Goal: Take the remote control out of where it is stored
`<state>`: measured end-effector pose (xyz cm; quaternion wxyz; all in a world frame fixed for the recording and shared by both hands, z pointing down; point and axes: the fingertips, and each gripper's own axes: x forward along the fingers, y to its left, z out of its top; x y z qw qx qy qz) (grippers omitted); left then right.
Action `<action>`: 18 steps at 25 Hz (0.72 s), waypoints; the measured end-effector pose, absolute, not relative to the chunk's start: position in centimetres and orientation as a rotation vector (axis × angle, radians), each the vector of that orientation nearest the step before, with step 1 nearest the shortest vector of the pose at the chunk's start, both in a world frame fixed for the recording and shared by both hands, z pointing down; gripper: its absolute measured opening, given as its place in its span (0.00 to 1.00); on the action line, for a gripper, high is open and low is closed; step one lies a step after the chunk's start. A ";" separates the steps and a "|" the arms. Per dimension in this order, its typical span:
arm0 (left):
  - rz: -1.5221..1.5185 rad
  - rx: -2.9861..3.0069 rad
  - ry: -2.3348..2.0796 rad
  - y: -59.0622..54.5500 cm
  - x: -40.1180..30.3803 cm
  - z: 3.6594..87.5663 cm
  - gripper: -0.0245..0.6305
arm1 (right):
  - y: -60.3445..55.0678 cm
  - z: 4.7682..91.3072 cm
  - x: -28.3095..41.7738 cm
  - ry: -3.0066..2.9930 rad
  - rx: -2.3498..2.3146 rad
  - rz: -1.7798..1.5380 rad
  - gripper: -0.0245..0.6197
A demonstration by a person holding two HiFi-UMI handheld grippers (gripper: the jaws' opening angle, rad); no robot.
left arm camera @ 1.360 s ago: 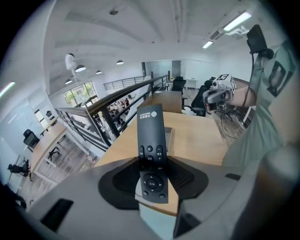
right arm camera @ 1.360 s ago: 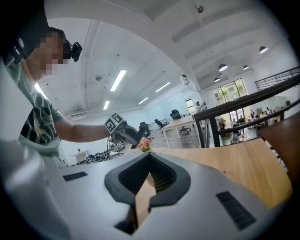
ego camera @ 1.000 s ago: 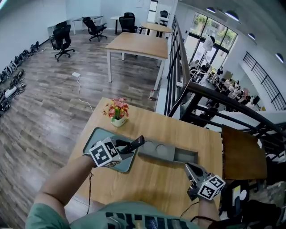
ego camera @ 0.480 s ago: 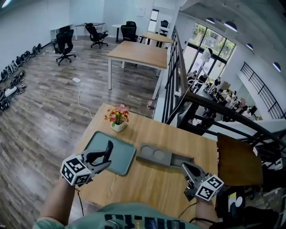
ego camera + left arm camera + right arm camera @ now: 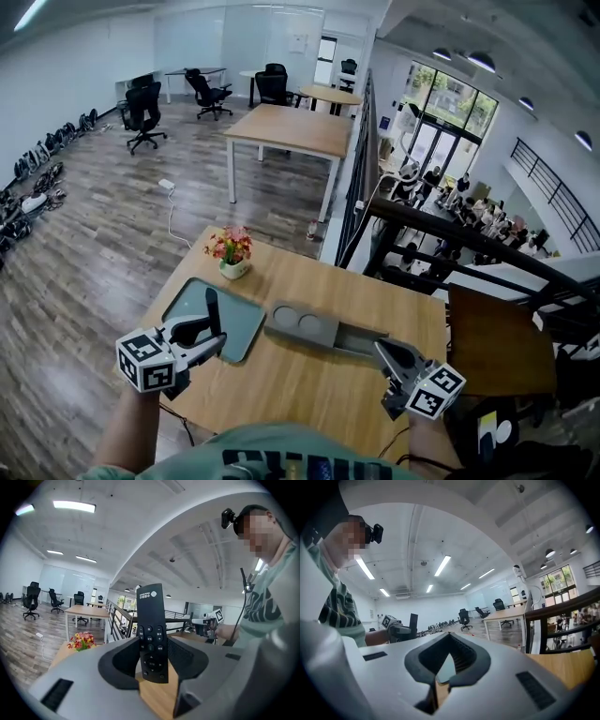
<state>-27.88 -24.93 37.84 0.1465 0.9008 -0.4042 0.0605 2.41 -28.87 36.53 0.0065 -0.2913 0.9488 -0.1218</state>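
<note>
At the desk's point(image 5: 309, 375) left edge, the left tongs point(image 5: 208, 336) clamp the remote control point(image 5: 212, 307), which has risen upright above the green tray point(image 5: 187, 305). It is clear of the grey storage box point(image 5: 305, 325) mid-desk, so removal looks done. Near the front right corner, the right tongs point(image 5: 386, 354) hang pinched together, empty.

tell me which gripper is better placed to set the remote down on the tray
Left. The left gripper is clamped on the remote, holding it upright over the green tray. The right gripper is shut and empty, past the grey holder's far end.
</note>
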 end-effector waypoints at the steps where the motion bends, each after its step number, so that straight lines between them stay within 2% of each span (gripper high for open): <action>1: 0.176 2.600 -1.158 -25.0 -27.7 37.6 0.31 | -28.8 36.6 2.7 2.956 -0.921 -0.386 0.04; 9: 0.195 2.617 -1.160 -25.2 -29.9 37.4 0.31 | -29.1 36.6 0.9 2.930 -0.937 -0.407 0.04; 18: 0.170 2.643 -1.145 -26.3 -37.4 38.7 0.31 | -30.4 35.1 -6.8 2.956 -0.962 -0.407 0.04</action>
